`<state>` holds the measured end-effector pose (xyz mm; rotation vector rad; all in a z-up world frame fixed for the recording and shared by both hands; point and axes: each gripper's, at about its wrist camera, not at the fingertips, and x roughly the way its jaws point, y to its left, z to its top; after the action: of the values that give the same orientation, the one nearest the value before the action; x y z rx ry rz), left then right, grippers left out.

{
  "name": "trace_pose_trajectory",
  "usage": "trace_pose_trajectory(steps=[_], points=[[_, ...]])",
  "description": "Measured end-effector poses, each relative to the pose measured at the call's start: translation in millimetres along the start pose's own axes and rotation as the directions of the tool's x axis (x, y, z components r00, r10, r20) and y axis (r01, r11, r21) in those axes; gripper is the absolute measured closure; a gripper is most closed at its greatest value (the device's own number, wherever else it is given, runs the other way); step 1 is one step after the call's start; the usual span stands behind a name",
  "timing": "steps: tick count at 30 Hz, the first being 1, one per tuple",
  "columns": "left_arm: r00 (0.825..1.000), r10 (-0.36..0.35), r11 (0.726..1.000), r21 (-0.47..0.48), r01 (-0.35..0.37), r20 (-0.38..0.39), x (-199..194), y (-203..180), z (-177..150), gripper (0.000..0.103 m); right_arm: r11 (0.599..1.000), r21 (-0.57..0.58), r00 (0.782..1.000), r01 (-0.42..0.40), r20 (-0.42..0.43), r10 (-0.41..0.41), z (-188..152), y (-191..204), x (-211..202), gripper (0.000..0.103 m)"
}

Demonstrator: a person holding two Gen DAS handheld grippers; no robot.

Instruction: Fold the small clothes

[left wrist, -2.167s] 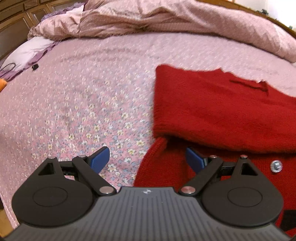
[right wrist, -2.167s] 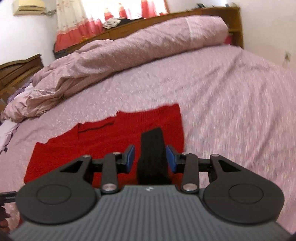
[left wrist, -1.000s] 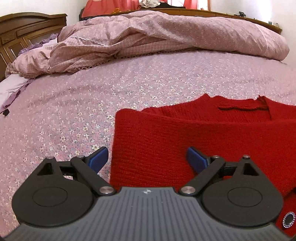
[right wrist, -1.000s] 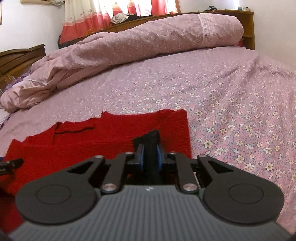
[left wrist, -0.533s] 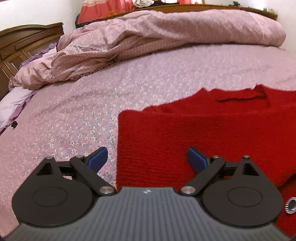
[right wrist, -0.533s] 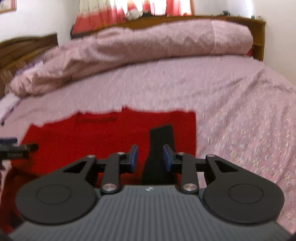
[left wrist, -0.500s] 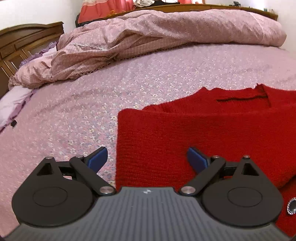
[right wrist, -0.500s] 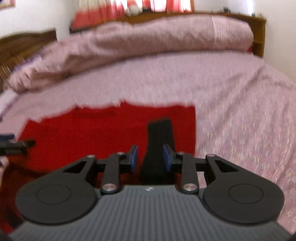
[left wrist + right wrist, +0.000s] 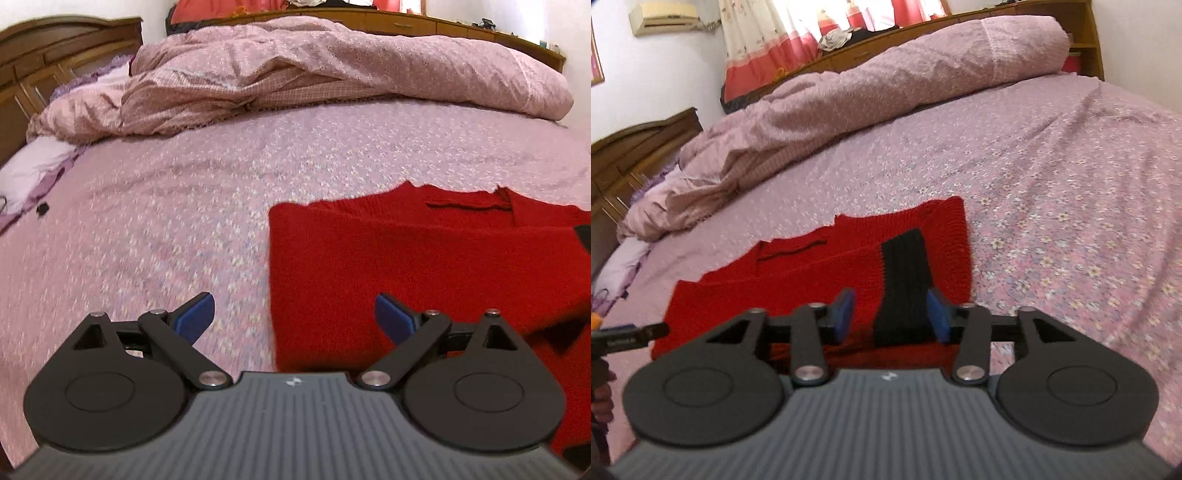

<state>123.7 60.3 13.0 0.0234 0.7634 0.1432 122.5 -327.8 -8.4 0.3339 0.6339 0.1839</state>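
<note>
Red knitted sweater (image 9: 424, 258): flat on floral bed (image 9: 184, 221), folded, near quilt (image 9: 332, 74).
Black cuff (image 9: 905, 284): laid over red knit, between right gripper (image 9: 891, 314) jaws; jaws opening, pads no longer pressing.
Left gripper (image 9: 293, 314): jaws spread wide, empty, over sweater's left edge.
Advice for release: open fully before lifting, withdraw straight back, avoid dragging cuff; check fold edges aligned.

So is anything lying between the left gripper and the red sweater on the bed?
Nothing visible. The left gripper has its jaws wide open over the near left edge of the red sweater, with only the floral bedsheet beside it.
</note>
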Motion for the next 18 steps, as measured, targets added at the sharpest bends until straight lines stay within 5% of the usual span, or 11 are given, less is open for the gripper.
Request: trace_pose_trajectory(steps=[18], points=[[0.982,-0.11,0.994,-0.026,0.107,-0.152,-89,45,-82,0.007,1.0,-0.012,0.997,-0.018,-0.071,0.018,-48,-15,-97,0.052]])
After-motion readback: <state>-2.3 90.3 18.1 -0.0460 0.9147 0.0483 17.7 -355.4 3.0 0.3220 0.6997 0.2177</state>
